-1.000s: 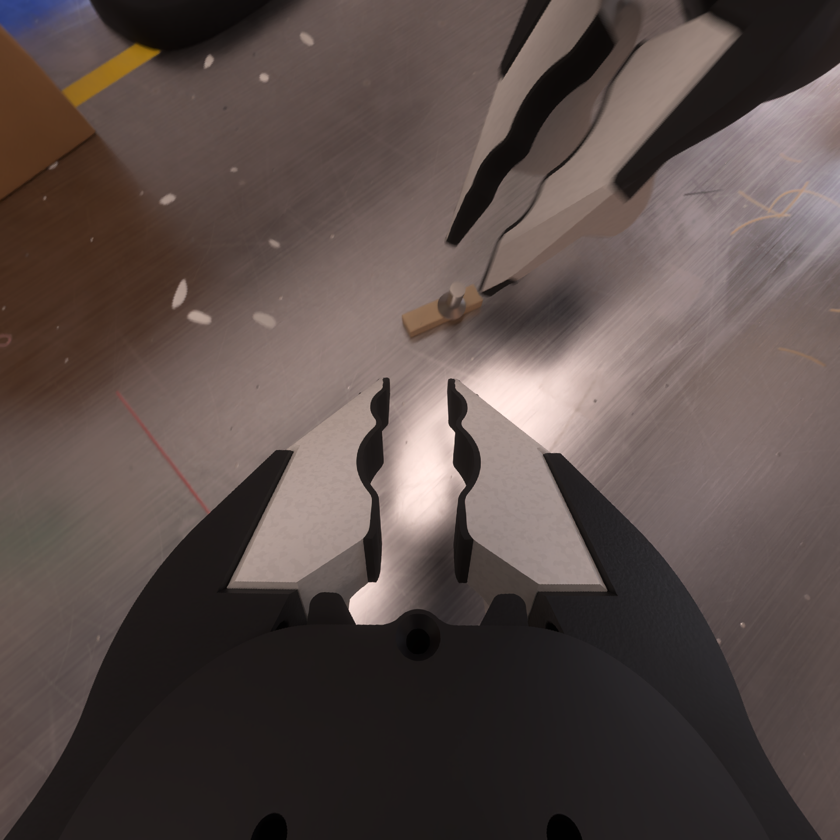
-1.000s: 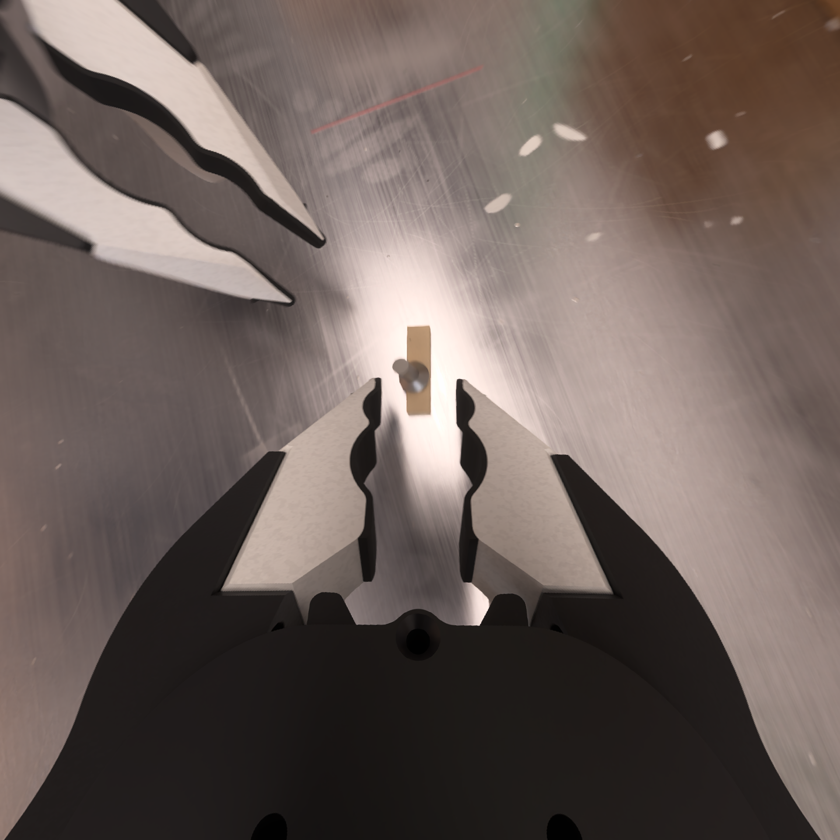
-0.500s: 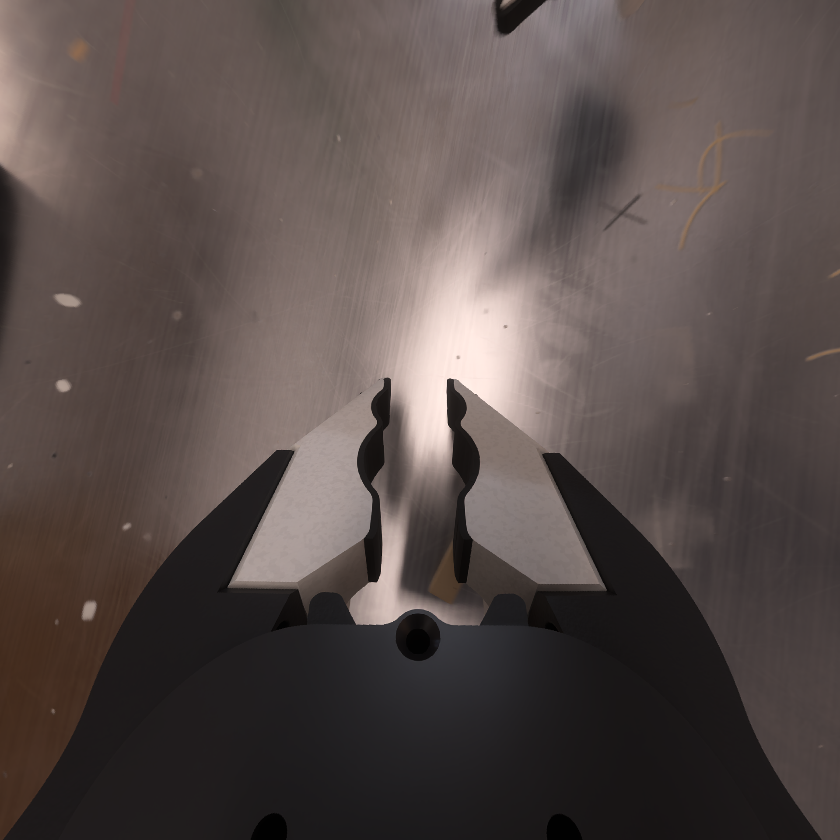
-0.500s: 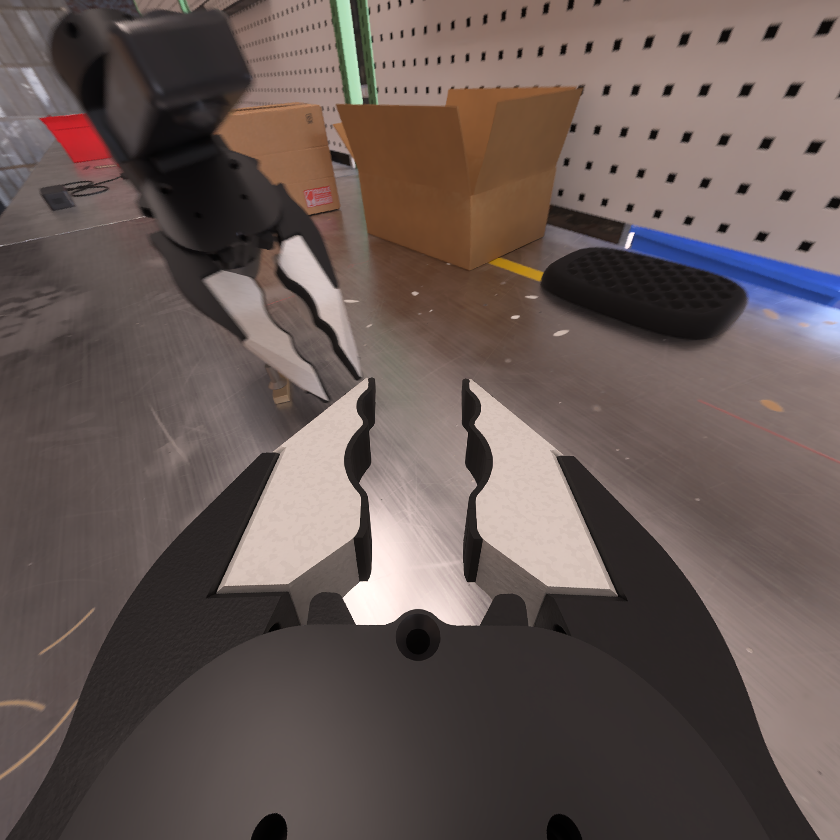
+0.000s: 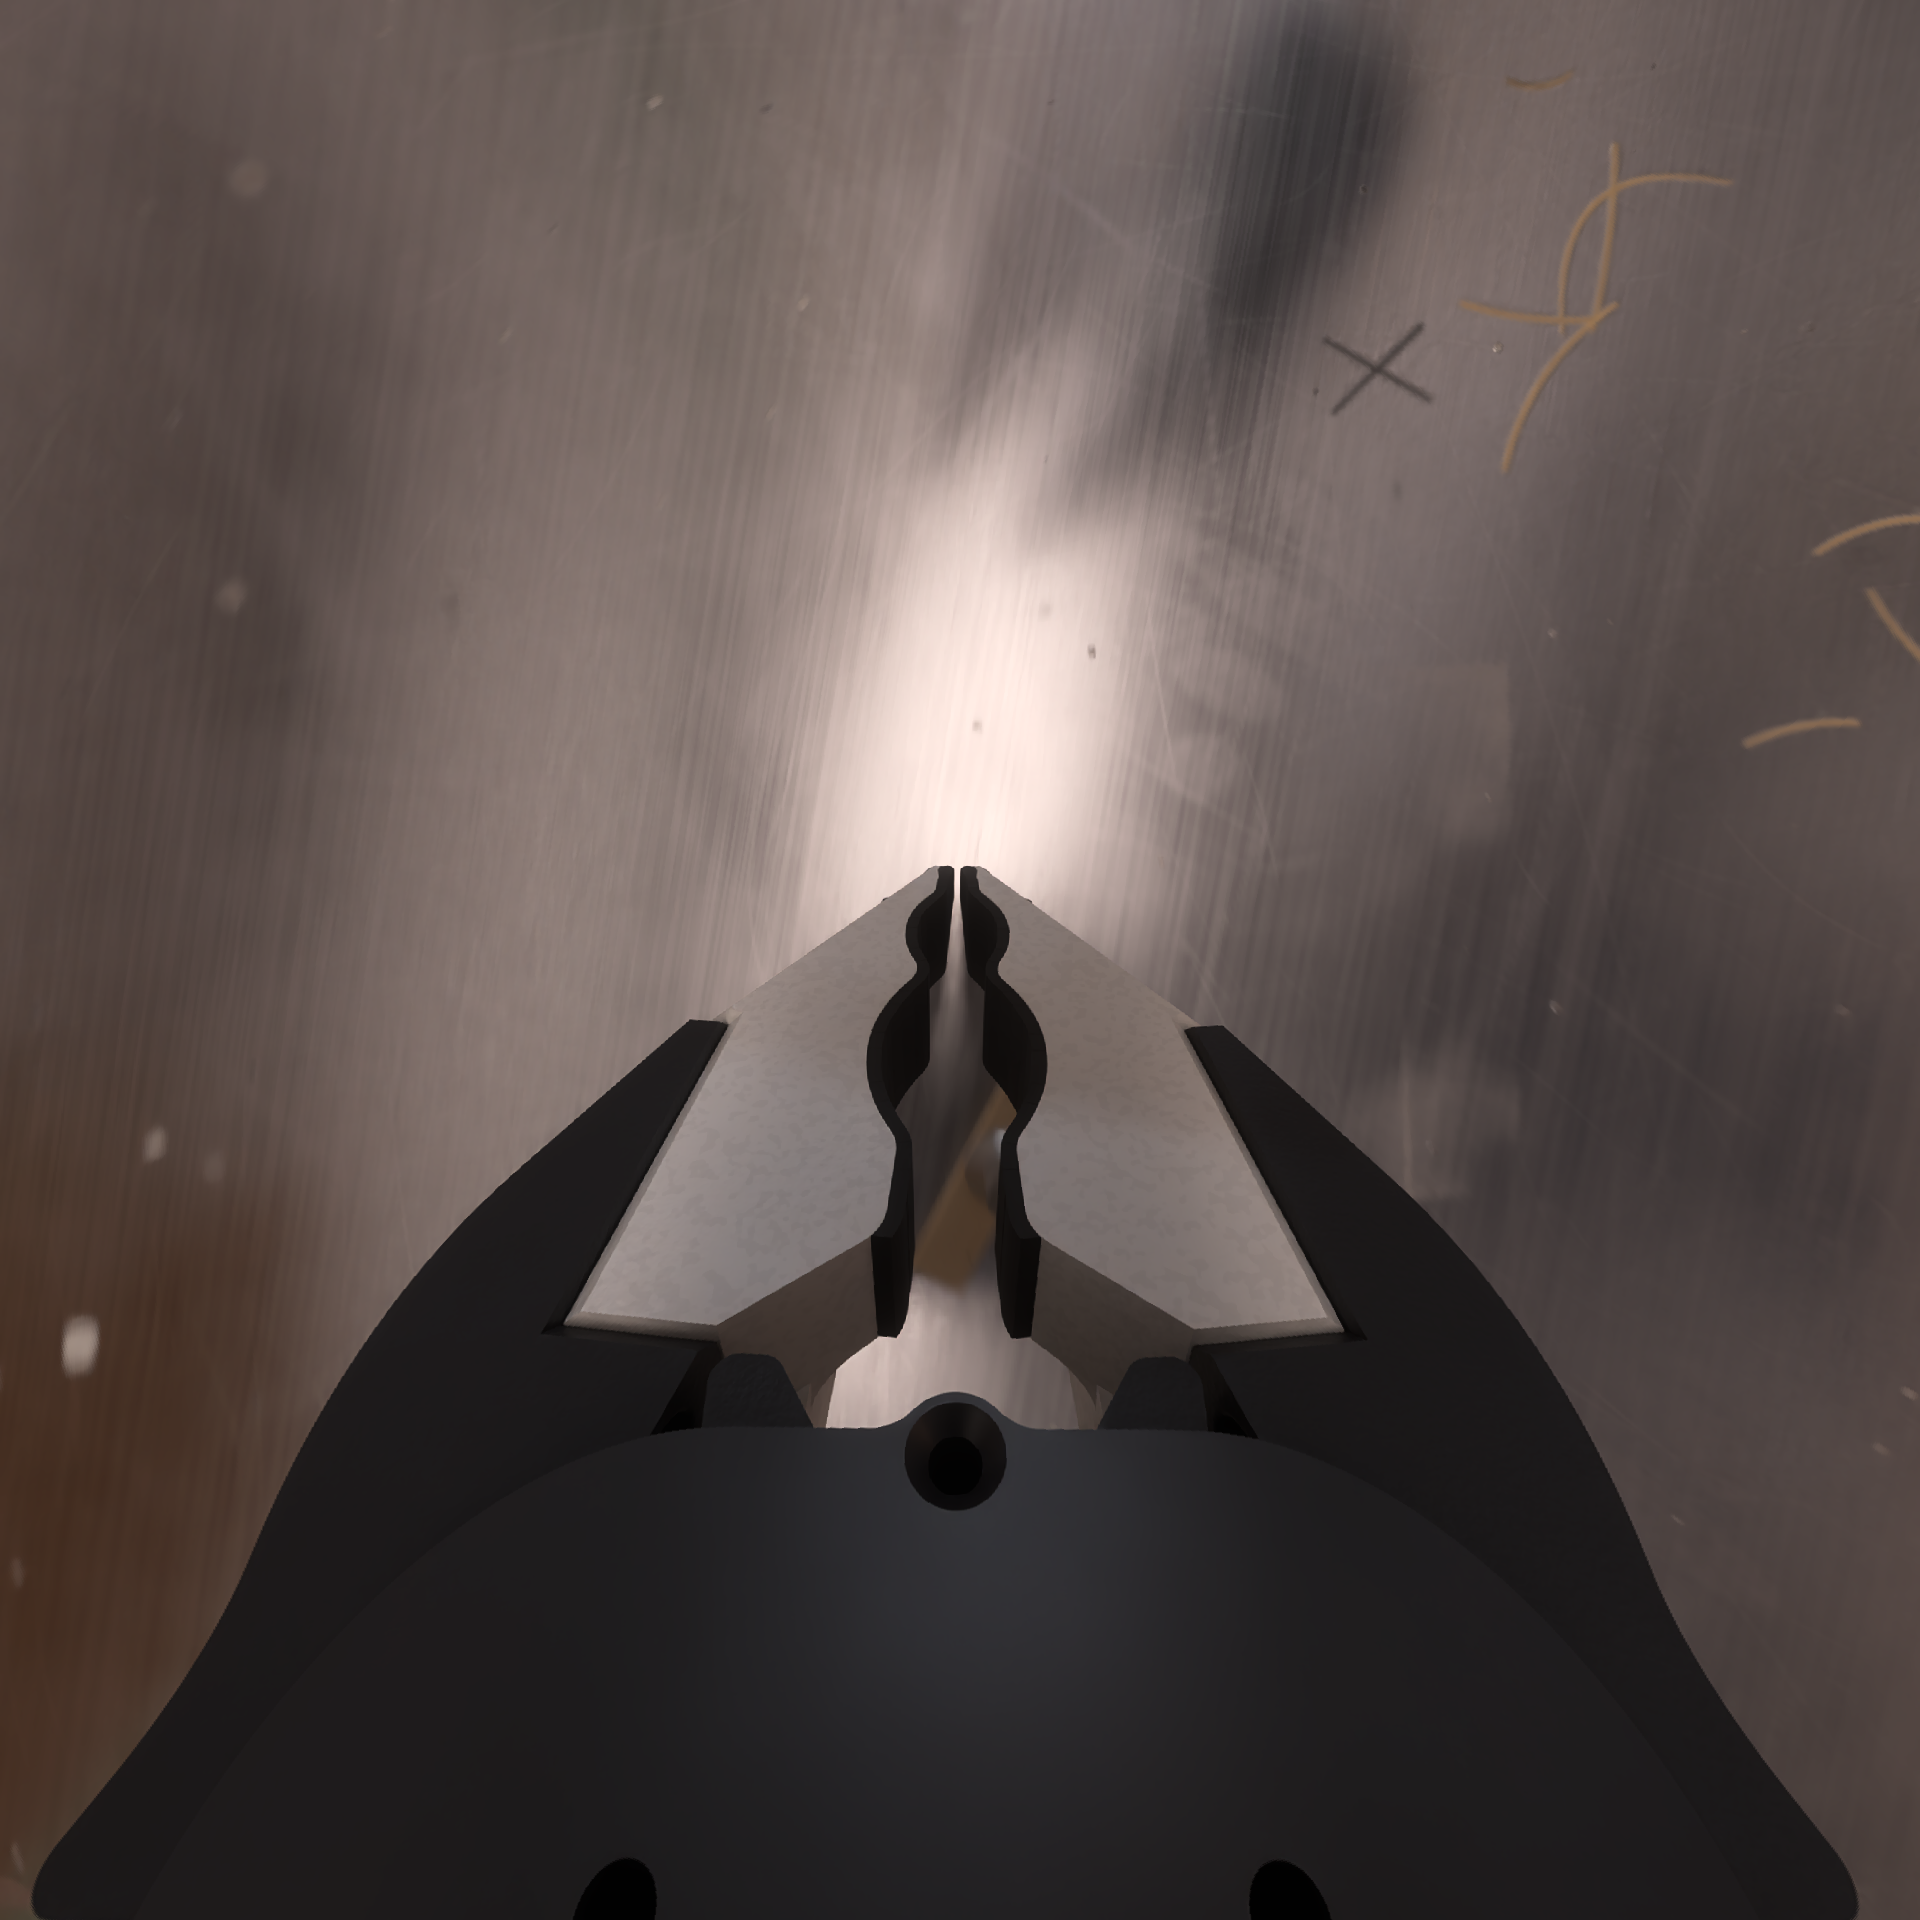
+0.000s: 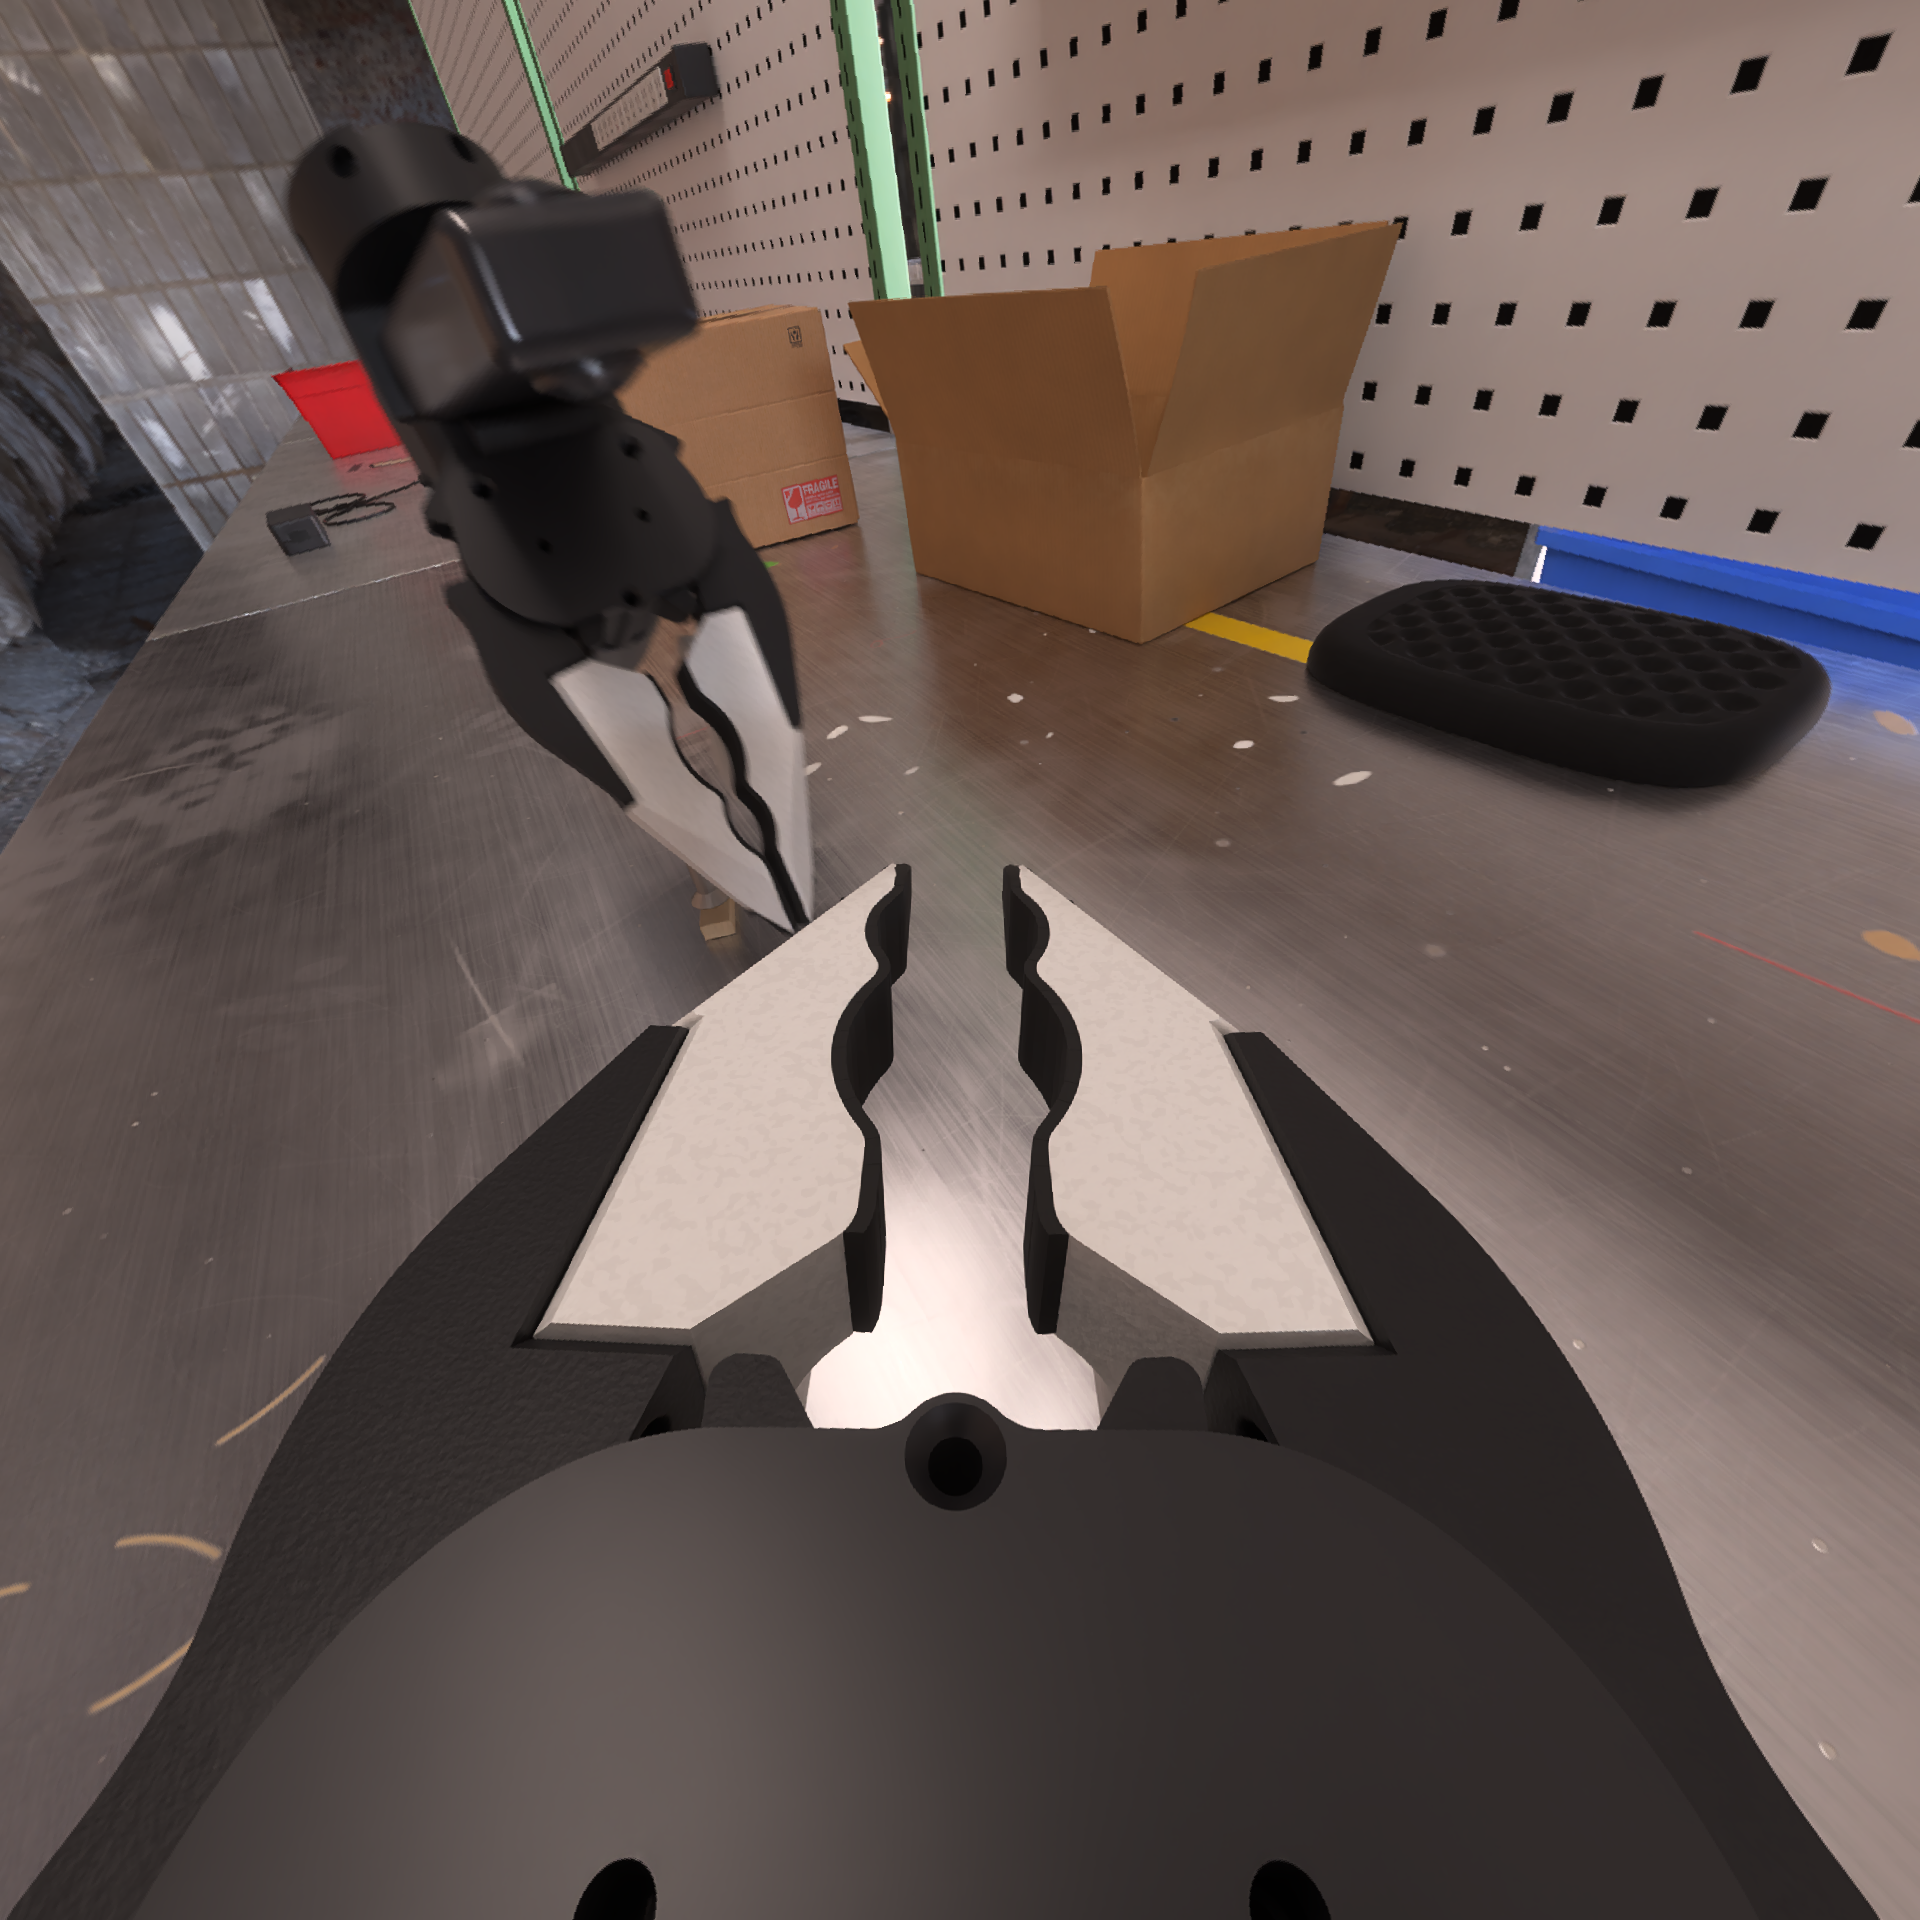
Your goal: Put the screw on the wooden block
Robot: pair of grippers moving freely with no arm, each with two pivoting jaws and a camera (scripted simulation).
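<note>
The small wooden block [image 6: 719,920] lies on the metal table with the grey screw [image 6: 704,894] standing on it. My left gripper [image 6: 790,914] is shut and empty, tilted down, its tips close to the table just right of the block. In the left wrist view its own jaws [image 5: 956,873] are closed tip to tip, and the block [image 5: 951,1226] and screw [image 5: 1003,1138] show through the gap lower down, beneath the fingers. My right gripper [image 6: 956,878] is open and empty, low over the table, a little nearer than the block.
An open cardboard box [image 6: 1132,436], a closed box [image 6: 748,416] and a red bin [image 6: 338,400] stand at the back by the pegboard wall. A black honeycomb pad [image 6: 1569,675] lies at the right. The table edge runs along the left. Wood shavings [image 5: 1579,301] lie scattered.
The left gripper has moved over the block and shut its jaws. The right gripper has drawn back from the block and tilted up, still open.
</note>
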